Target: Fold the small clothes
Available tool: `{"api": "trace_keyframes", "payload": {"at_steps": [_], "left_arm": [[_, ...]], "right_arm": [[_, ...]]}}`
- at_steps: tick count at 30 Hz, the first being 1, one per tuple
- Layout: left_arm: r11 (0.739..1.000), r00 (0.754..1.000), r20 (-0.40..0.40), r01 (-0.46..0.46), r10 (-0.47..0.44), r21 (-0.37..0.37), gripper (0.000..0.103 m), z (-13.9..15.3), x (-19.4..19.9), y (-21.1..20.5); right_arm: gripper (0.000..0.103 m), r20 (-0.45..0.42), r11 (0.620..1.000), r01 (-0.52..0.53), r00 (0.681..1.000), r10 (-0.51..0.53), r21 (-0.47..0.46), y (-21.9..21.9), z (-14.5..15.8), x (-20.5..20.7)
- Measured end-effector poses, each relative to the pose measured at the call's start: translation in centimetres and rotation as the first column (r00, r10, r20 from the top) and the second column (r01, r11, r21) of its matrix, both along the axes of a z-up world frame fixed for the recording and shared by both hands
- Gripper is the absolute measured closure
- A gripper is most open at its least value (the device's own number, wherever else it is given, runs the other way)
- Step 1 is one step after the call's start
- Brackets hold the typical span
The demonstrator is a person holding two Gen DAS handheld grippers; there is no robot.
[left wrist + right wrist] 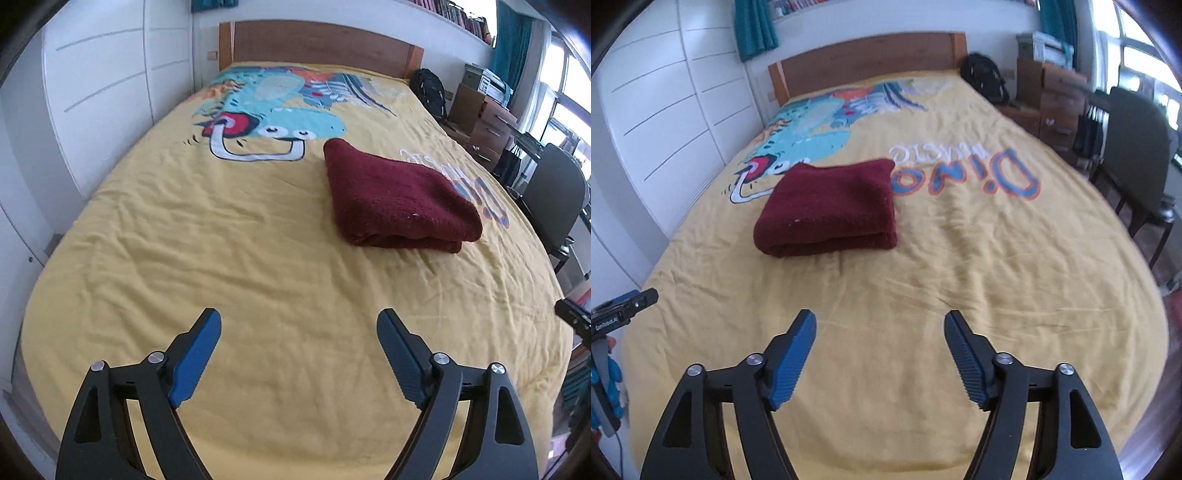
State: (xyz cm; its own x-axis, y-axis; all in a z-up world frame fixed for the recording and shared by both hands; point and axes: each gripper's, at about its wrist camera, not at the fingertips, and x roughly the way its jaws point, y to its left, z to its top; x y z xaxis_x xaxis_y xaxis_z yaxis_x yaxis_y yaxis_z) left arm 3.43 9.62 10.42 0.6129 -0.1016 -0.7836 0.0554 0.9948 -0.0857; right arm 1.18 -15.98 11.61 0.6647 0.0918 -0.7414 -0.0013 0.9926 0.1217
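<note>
A dark red cloth (397, 199) lies folded into a thick rectangle on the yellow bed cover (229, 258). In the right wrist view the cloth (831, 210) sits ahead and a little left, with its rolled fold edge facing me. My left gripper (299, 321) is open and empty, held above the bed well short of the cloth. My right gripper (880, 321) is open and empty too, also back from the cloth. Both have blue ribbed pads (790, 365). Part of the left gripper (624, 314) shows at the left edge of the right wrist view.
The bed cover (997, 277) bears a dinosaur print and large letters. A wooden headboard (317, 46) stands at the far end. White wardrobe doors (96, 85) line the left side. A black chair (1134, 155), wooden drawers (1056, 107) and a black backpack (984, 79) stand along the right.
</note>
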Motion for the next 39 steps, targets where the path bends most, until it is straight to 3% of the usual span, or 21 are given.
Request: {"api": "trace_keyframes", "payload": {"at_steps": [7, 12, 23, 39], "left_arm": [[0.999, 0.998, 0.065, -0.015, 0.013, 0.036, 0.005, 0.6, -3.1, 0.4], [0.998, 0.995, 0.1, -0.026, 0.02, 0.061, 0.001, 1.1, -4.9, 0.5], [0.997, 0.978, 0.205, -0.043, 0.027, 0.07, 0.001, 4.0, -7.9, 0.2], [0.992, 0.966, 0.252, -0.087, 0.061, 0.092, 0.001, 5.4, -9.9, 0.4]], "right_arm": [[0.019, 0.059, 0.997, 0.009, 0.998, -0.005, -0.076, 1.4, 1.2, -3.4], [0.0, 0.085, 0.996, 0.033, 0.996, -0.026, -0.084, 1.5, 1.4, -5.0], [0.0, 0.128, 0.995, 0.075, 0.99, -0.066, -0.072, 0.4, 3.2, -8.1], [0.0, 0.171, 0.989, 0.12, 0.98, -0.104, -0.086, -0.8, 5.6, -10.6]]}}
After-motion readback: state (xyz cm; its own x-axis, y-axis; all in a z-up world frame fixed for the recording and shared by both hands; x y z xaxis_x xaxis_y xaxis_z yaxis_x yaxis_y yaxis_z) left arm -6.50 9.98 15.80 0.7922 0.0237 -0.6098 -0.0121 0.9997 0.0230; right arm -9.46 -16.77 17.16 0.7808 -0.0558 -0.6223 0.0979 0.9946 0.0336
